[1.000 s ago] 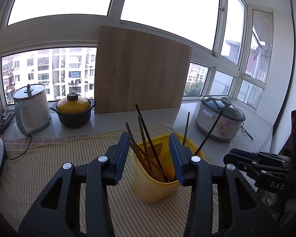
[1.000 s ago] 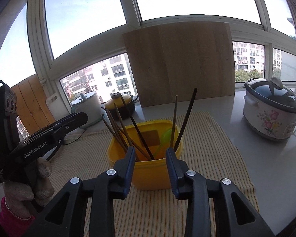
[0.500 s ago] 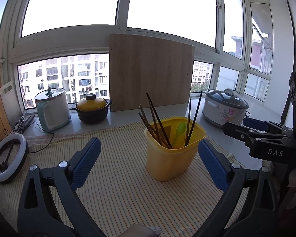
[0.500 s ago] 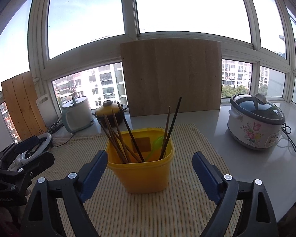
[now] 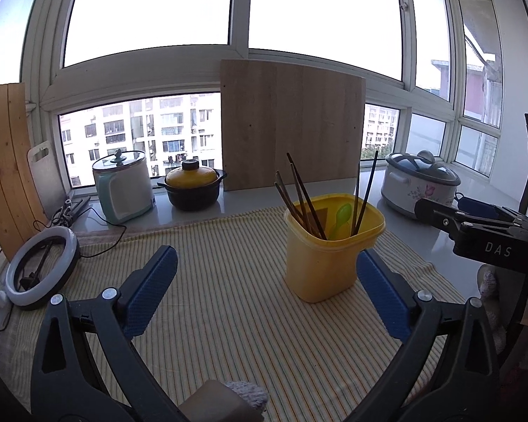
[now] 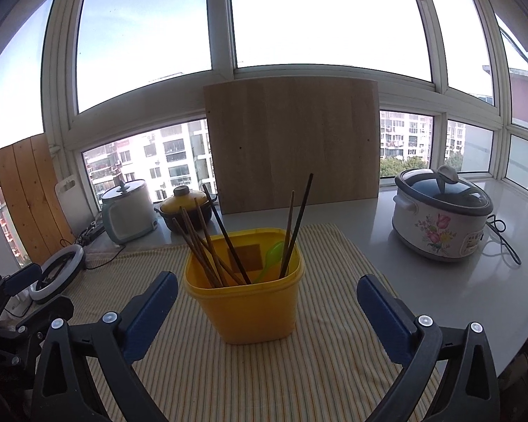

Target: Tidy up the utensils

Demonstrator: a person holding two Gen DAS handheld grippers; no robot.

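A yellow container (image 5: 322, 263) stands on the striped cloth (image 5: 228, 281). It holds several dark chopsticks (image 5: 301, 197) and a green spoon (image 5: 341, 216). My left gripper (image 5: 264, 253) is open and empty, and the container sits ahead of its right finger. In the right wrist view the container (image 6: 253, 309) with its chopsticks (image 6: 225, 242) and spoon (image 6: 272, 255) lies between the fingers of my right gripper (image 6: 265, 281). That gripper's jaws are opening, well clear of the container walls. Each gripper shows at the edge of the other's view, the right gripper (image 5: 447, 207) and the left gripper (image 6: 49, 288).
A floral slow cooker (image 6: 440, 214) sits at the right on the white counter (image 6: 457, 281). A yellow-lidded black pot (image 5: 192, 186), a white-teal cooker (image 5: 123, 186) and a ring light (image 5: 42, 267) stand at the left. A wooden board (image 5: 292, 123) leans against the window.
Both grippers have opened wide and drawn back from the yellow container. The left one has also shifted left, so the container now sits right of its centre.
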